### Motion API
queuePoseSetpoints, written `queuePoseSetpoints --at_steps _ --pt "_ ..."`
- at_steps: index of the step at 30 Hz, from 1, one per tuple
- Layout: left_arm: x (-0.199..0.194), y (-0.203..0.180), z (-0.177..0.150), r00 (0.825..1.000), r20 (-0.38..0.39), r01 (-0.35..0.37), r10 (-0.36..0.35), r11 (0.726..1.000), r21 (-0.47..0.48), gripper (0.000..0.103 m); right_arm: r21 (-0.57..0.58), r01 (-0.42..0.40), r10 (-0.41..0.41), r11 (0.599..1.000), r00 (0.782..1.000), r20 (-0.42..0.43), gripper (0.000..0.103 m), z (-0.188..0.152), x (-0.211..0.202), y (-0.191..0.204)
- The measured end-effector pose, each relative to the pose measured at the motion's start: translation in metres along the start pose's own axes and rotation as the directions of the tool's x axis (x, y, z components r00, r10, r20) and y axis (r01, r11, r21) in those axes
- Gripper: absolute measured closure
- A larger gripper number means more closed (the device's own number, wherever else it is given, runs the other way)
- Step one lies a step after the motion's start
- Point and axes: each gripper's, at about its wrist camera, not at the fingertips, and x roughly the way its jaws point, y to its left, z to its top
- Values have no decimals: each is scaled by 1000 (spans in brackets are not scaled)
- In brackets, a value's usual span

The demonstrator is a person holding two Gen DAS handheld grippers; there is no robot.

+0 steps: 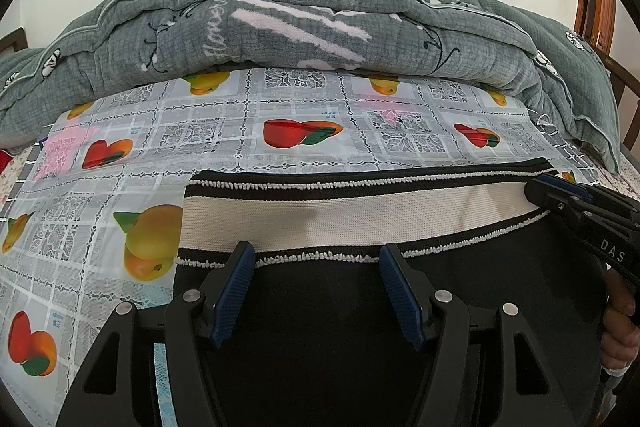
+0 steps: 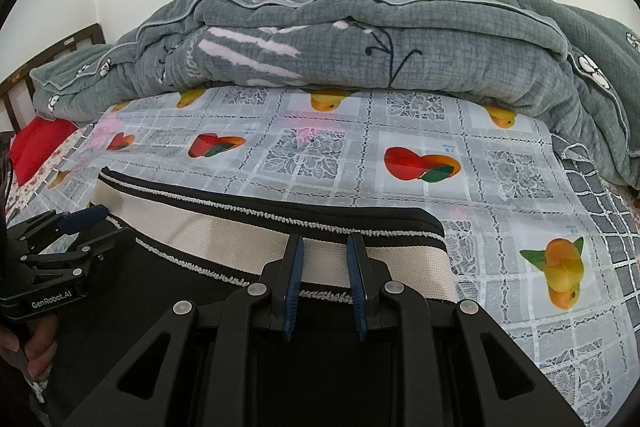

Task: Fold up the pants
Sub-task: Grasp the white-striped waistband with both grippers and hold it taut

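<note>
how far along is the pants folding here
Early. Done: the black pants lie flat on the fruit-print cloth, cream waistband farthest from the cameras. In hand: nothing gripped. The left hand-held gripper sits open at the waistband's lower trim, and the right hand-held gripper is narrowly open over the band near its right end. Left: no fold is visible, so all folding remains.

Left hand-held gripper [image 1: 316, 255] angled downward, jaws apart — right hand-held gripper [image 2: 324, 247] likewise, jaws narrower.
</note>
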Motion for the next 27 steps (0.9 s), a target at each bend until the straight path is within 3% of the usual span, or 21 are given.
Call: queuePoseSetpoints --at_steps 15,20,27 --pt "0 -1 0 1000 -3 3 -3 1000 -1 40 1 -4 4 1000 1000 -2 79 0 0 -1" --pt "4 -2 2 1000 -8 -1 1 1000 7 38 -18 -37 37 999 999 -8 66 2 2 1" --pt "13 1 10 1000 -11 -10 10 1000 8 38 -36 -12 12 999 1000 -6 66 10 11 6"
